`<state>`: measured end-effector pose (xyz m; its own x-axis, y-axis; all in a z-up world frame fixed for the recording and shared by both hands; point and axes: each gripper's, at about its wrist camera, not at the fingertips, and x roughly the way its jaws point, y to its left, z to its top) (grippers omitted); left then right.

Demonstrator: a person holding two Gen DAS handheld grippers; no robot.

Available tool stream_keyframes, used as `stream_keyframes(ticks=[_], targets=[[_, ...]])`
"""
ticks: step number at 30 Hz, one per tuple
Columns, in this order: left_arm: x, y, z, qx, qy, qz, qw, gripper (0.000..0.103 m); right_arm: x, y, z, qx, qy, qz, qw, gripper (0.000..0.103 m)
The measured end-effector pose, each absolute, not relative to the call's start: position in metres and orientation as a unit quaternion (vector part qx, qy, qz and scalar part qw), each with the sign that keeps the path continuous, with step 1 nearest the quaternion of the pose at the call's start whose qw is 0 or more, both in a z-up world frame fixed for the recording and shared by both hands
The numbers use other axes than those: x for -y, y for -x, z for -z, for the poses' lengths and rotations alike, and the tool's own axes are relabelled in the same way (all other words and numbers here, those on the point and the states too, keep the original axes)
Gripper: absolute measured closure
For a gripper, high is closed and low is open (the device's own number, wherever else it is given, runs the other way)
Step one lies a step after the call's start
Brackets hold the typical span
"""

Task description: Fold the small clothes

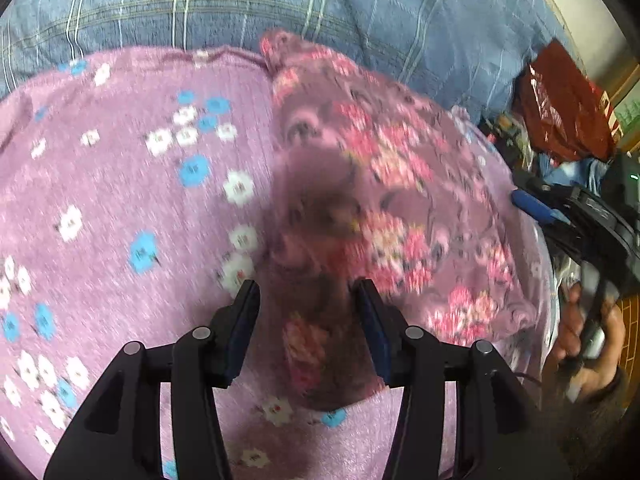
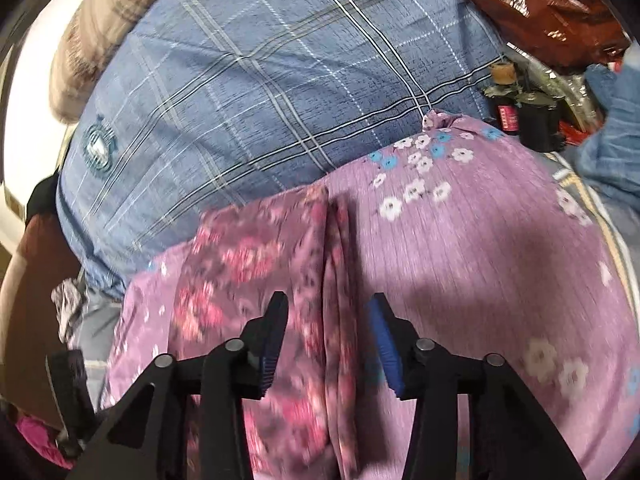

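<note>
Blue plaid bedding [image 2: 260, 92] covers the surface, and a lilac cloth with white and blue flowers [image 1: 120, 200] is spread across it. On that cloth lies the small garment, a mauve piece with pink flowers [image 2: 260, 280], folded into a narrow strip with a crease running down its middle.

Seen from its own wrist, the left gripper [image 1: 308, 292] hovers over the garment with its jaws apart; fabric shows between the pads, but no pad presses on it. The right gripper [image 2: 328, 308] likewise stands with jaws apart above the strip's crease, gripping nothing.

Outward from the jaws, open lilac cloth lies toward 9 o'clock in the left view and toward 3 o'clock in the right view. Clutter crowds the 2 o'clock edge: a red foil bag [image 2: 532, 4] and dark bottles [image 2: 524, 116]. A hand [image 1: 588, 340] holds the other gripper at 4 o'clock in the left view.
</note>
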<state>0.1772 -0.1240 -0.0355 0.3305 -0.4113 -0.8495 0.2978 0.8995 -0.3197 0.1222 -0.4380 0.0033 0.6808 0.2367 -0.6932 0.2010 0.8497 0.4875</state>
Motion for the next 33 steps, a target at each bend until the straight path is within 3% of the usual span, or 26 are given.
stream_keyframes(ticks=[2, 10, 11, 12, 14, 16, 17, 20, 24, 26, 27, 31, 32, 33], targets=[[0.118, -0.193, 0.028, -0.535, 0.072, 0.223, 0.811, 0.046, 0.443, -0.143, 0.001, -0.407, -0.289, -0.004, 0.866, 0.055], [0.143, -0.284, 0.031, -0.594, 0.126, 0.245, 0.756, 0.044, 0.44, -0.216, 0.027, -0.426, -0.326, -0.002, 0.844, 0.05], [0.148, -0.291, 0.032, -0.596, 0.129, 0.248, 0.752, 0.044, 0.434, -0.224, 0.031, -0.438, -0.313, -0.012, 0.843, 0.058], [0.152, -0.295, 0.032, -0.594, 0.129, 0.249, 0.754, 0.044, 0.425, -0.233, 0.031, -0.453, -0.286, -0.029, 0.844, 0.091], [0.156, -0.302, 0.032, -0.584, 0.131, 0.241, 0.764, 0.044, 0.409, -0.235, 0.015, -0.438, -0.22, -0.038, 0.871, 0.094], [0.158, -0.312, 0.044, -0.591, 0.141, 0.225, 0.762, 0.043, 0.416, -0.224, -0.002, -0.366, -0.229, -0.048, 0.901, 0.095], [0.159, -0.317, 0.051, -0.604, 0.145, 0.219, 0.753, 0.043, 0.424, -0.227, 0.004, -0.375, -0.235, -0.02, 0.896, 0.099], [0.148, -0.313, 0.056, -0.615, 0.19, 0.225, 0.731, 0.043, 0.434, -0.239, 0.041, -0.468, -0.238, -0.001, 0.851, 0.097], [0.125, -0.288, 0.041, -0.596, 0.191, 0.236, 0.744, 0.043, 0.455, -0.198, 0.025, -0.407, -0.3, -0.036, 0.862, 0.084], [0.118, -0.276, 0.041, -0.597, 0.215, 0.249, 0.732, 0.043, 0.464, -0.178, 0.024, -0.399, -0.329, -0.041, 0.855, 0.053], [0.115, -0.269, 0.042, -0.599, 0.231, 0.259, 0.722, 0.043, 0.466, -0.173, 0.025, -0.397, -0.334, -0.04, 0.854, 0.046], [0.128, -0.238, 0.046, -0.611, 0.215, 0.261, 0.716, 0.041, 0.445, -0.161, 0.037, -0.418, -0.336, -0.084, 0.84, 0.045], [0.13, -0.235, 0.047, -0.612, 0.188, 0.248, 0.727, 0.041, 0.436, -0.159, 0.039, -0.423, -0.32, -0.088, 0.843, 0.05], [0.135, -0.232, 0.048, -0.614, 0.155, 0.234, 0.738, 0.041, 0.424, -0.156, 0.04, -0.436, -0.27, -0.07, 0.856, 0.075]])
